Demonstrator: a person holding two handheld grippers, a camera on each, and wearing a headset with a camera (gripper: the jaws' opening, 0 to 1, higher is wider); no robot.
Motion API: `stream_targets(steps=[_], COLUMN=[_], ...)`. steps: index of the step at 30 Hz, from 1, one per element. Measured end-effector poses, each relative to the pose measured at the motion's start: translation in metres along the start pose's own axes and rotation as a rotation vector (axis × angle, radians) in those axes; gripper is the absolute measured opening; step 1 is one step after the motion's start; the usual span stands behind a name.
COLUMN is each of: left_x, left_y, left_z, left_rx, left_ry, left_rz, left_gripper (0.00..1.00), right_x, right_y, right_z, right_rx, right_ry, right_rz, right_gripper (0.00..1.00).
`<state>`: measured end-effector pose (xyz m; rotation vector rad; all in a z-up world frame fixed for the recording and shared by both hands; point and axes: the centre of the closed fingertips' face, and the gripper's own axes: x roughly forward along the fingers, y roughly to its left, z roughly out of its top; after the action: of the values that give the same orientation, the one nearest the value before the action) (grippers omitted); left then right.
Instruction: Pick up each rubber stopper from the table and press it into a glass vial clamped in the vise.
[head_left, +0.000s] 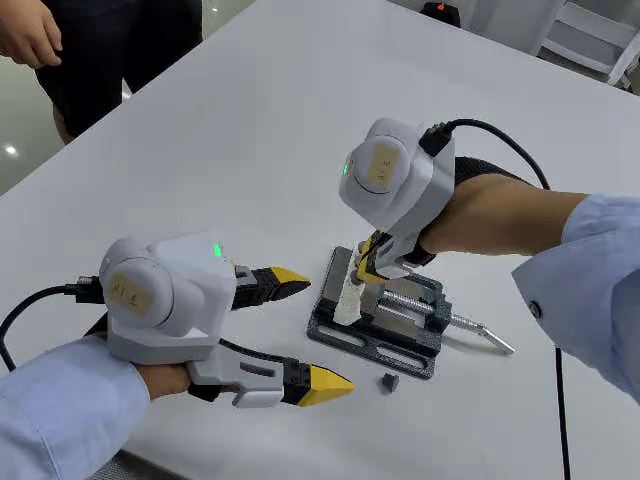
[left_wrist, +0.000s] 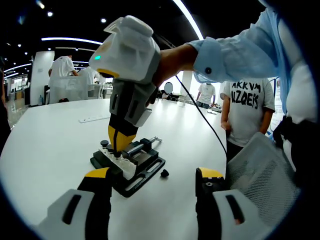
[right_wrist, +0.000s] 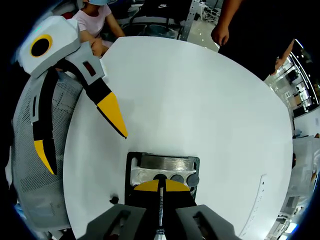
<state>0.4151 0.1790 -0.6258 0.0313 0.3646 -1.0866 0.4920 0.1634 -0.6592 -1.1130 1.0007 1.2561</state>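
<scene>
A small dark vise (head_left: 412, 322) stands on the white table and clamps a row of glass vials (head_left: 349, 292) in white padding. Seen from the right gripper view, three of them carry dark stoppers (right_wrist: 176, 177) between the vise (right_wrist: 167, 161) jaws. My right gripper (head_left: 368, 268) points straight down with its yellow tips shut together on top of the vial row (right_wrist: 160, 186). One loose rubber stopper (head_left: 389, 381) lies on the table just in front of the vise (left_wrist: 145, 167). My left gripper (head_left: 312, 330) hovers open to the left of the vise, nothing between its fingers.
The vise's screw handle (head_left: 480, 331) sticks out to the right. The white table (head_left: 260, 130) stretches far beyond the vise. A person (head_left: 90, 40) stands at its far left edge, and others stand behind the table (left_wrist: 245, 105).
</scene>
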Motion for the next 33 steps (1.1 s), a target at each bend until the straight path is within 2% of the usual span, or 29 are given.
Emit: stream_targets(steps=[2,7,12,18,27,33], left_x=[0.000,0.000,-0.001,-0.002,-0.003,-0.003], left_y=[0.000,0.001,0.000,0.001,0.001,0.000], left_z=[-0.001,-0.001,-0.002,-0.002,-0.002,-0.002], left_rx=[0.000,-0.005,-0.010,-0.012,-0.014,-0.014], left_ry=[0.003,0.004,0.009,0.012,0.014,0.015], left_rz=[0.000,0.003,0.004,0.009,0.010,0.009], left_gripper=[0.65,0.65,0.65,0.65,0.65,0.65], right_x=[0.000,0.000,-0.002,-0.002,-0.011,-0.013], right_y=[0.001,-0.001,-0.004,-0.005,0.003,0.015], right_z=[0.000,0.000,-0.001,-0.003,-0.009,-0.016], right_rx=[-0.018,-0.002,0.040,0.064,0.136,0.201], right_ry=[0.003,-0.002,-0.058,-0.112,-0.173,-0.228], right_rz=[-0.011,-0.021,-0.015,-0.054,-0.057,-0.051], right_gripper=[0.00,0.00,0.00,0.00,0.03,0.08])
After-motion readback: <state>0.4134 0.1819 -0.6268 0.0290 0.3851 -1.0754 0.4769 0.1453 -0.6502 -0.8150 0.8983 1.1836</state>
